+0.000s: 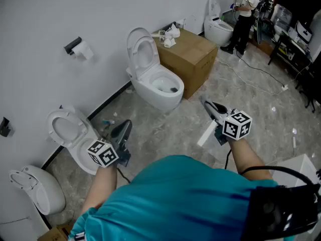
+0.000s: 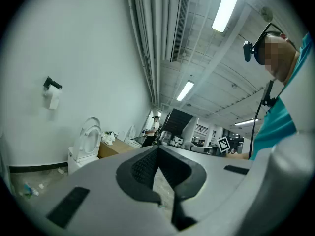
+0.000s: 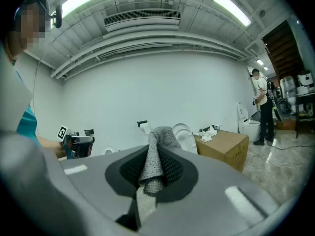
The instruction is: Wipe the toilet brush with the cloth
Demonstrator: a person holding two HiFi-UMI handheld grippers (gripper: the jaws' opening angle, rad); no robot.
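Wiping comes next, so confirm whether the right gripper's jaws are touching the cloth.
Touching. The right gripper view shows the right gripper pinching the grey cloth between its closed jaws.

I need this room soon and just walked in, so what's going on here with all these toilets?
A person in a teal shirt holds a gripper in each hand, facing a row of toilets. The right gripper is clamped on a grey cloth; the left gripper is shut and empty. No toilet brush shows, so wiping has not begun.

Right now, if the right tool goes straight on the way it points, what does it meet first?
Probably the white toilet with its lid up, beside the cardboard box; depth is unclear.
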